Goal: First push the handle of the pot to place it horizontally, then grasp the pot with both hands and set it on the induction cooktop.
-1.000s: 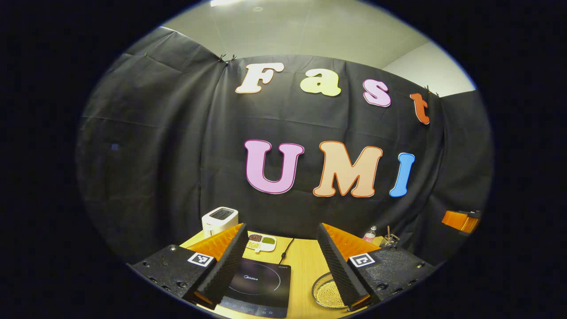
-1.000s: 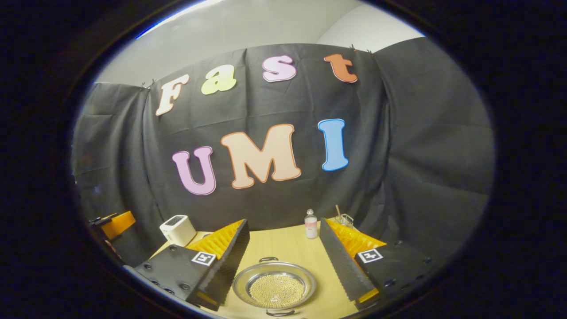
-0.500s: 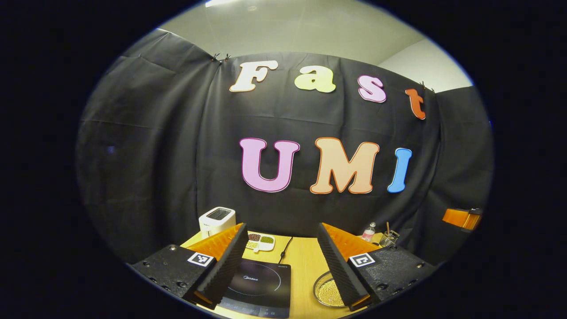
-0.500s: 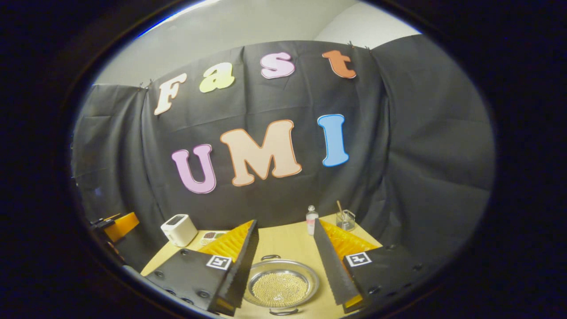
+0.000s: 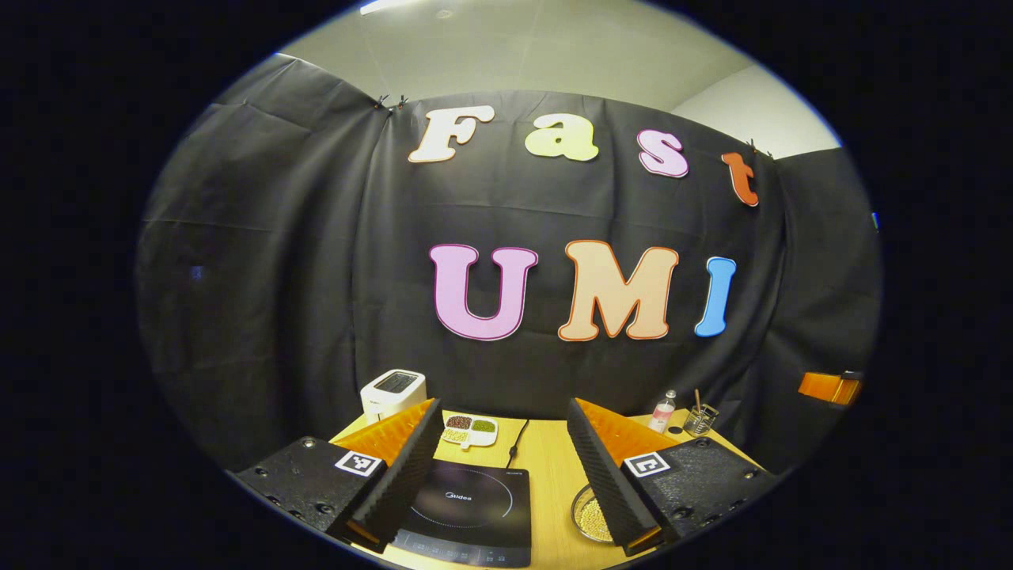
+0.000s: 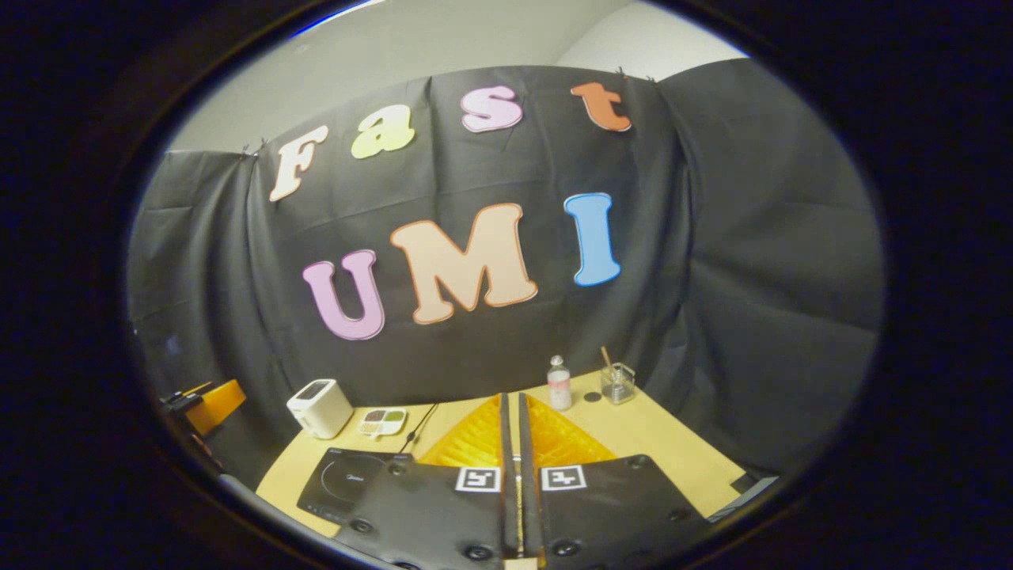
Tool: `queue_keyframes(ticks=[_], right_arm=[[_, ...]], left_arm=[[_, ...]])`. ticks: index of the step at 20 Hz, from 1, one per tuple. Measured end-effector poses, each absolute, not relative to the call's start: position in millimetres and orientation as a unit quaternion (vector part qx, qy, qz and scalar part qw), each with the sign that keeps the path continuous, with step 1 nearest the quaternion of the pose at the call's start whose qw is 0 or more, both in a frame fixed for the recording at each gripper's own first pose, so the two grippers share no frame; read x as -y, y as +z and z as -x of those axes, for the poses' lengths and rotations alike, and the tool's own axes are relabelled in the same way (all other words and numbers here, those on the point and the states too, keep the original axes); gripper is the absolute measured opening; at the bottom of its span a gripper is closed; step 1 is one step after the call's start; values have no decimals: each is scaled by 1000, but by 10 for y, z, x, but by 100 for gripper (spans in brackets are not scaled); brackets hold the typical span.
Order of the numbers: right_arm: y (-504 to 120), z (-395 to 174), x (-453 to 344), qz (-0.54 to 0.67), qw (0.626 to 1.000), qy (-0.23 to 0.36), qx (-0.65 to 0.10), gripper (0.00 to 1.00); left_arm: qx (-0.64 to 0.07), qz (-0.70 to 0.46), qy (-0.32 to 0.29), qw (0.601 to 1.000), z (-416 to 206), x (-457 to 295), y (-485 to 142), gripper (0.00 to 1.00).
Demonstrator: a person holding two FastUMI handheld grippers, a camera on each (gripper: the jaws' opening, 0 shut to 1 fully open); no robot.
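With the right gripper (image 6: 514, 427) closed up, fingers nearly touching and nothing between them, we read this as setup for step one: pushing the pot's handle round to horizontal. Judgement only; no contact shows.

Left gripper (image 5: 502, 467) is wide open and empty. It hangs above the counter (image 5: 546, 467), fingers framing the induction cooktop (image 5: 467, 511), which sits near the counter's front-left corner.

The pot (image 5: 589, 518) shows in the left gripper view as a sliver of rim with pale beads inside, just beside the inner edge of that gripper's right finger, right of the cooktop and near the front edge. We can't see its handles here, so we can't tell how they're angled. In the right gripper view the cooktop (image 6: 344, 491) sits at the front-left.

Along the back edge: a white toaster (image 5: 393, 393) at the left corner, a divided snack dish (image 5: 468, 428), the cooktop cord (image 5: 516, 441), a small bottle (image 6: 559, 382) and a glass jar (image 6: 617, 383) toward the right.

Next move, as we see it: bring the closed right tips down against a handle and nudge it sideways until the handles line up left-right. Then reopen the right, and both grippers take a handle each for the lift. Beads are loose, so keep it level.
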State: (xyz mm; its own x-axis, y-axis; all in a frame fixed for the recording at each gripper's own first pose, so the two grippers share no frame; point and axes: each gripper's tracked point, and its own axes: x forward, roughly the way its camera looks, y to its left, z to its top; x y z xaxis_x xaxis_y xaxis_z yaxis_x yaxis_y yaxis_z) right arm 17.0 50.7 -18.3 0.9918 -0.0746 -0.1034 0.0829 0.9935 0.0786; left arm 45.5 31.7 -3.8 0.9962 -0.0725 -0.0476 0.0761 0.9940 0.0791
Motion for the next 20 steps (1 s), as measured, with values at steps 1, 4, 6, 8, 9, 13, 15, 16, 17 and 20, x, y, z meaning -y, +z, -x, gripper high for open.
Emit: queue_keyframes(ticks=[1, 4, 6, 8, 9, 13, 15, 16, 17, 20], right_arm=[[-190, -175, -505, -35, 997, -41, -51, 0], [-285, -128, -583, -23, 997, -37, -60, 4], [-394, -89, -641, -20, 997, -31, -72, 3], [-548, -44, -710, -19, 995, -24, -91, 1], [-642, -16, -738, -18, 994, -21, -102, 0], [-1059, 115, -889, -26, 988, -1, -151, 0], [-1251, 174, -945, -29, 985, -1, -170, 0], [-1351, 198, -963, -29, 983, -2, -179, 0], [-1462, 223, -991, -29, 981, -3, -190, 0], [-1775, 277, -1075, -29, 974, -2, -226, 0]], left_arm=[[-24, -41, -38, 998, -449, -329, -54, 92], [-28, -43, -38, 998, -436, -389, -79, 92], [-30, -44, -37, 998, -422, -430, -94, 92], [-29, -47, -35, 998, -411, -483, -85, 92], [-30, -49, -35, 998, -402, -505, -99, 92], [-38, -58, -32, 997, -384, -595, -159, 95], [-42, -58, -35, 997, -375, -622, -179, 92], [-45, -57, -36, 997, -372, -638, -190, 92], [-49, -56, -39, 996, -364, -652, -217, 96], [-57, -65, -48, 995, -382, -712, -273, 92]])
